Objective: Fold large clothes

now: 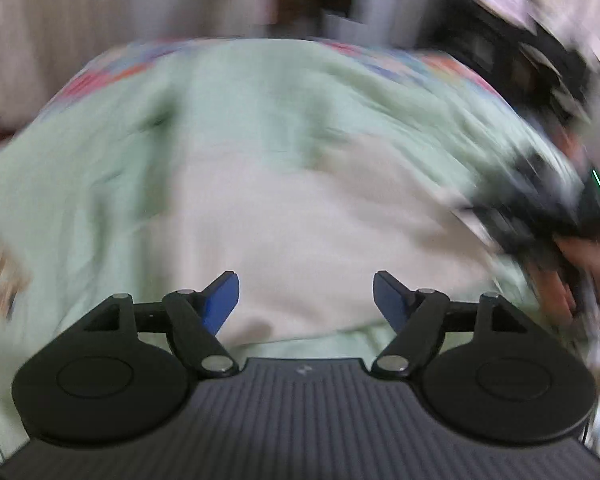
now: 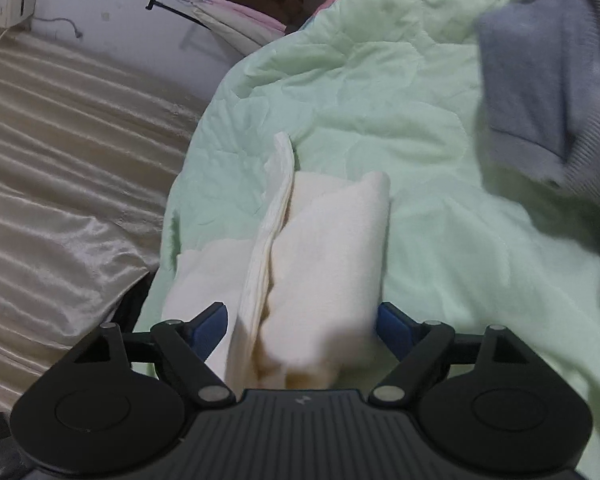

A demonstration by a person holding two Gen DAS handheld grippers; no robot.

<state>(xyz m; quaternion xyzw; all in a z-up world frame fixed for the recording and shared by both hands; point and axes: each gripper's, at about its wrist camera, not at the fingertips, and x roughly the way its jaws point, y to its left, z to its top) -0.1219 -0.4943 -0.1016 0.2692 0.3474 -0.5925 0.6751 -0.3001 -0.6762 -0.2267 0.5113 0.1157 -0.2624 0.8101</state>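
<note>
While the white garment (image 2: 324,248) is lying bunched on the green quilt (image 2: 380,92), a fold is being set down | left gripper (image 1: 306,300) is hovering released, nothing between its jaws | right gripper (image 2: 300,332) is standing spread around the cloth, apparently not pinching | advice: flatten the upright ridge before regripping an edge.

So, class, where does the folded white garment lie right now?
In the right wrist view the folded white garment lies on the pale green quilt, reaching between the open right tongs, near the quilt's left edge.
</note>
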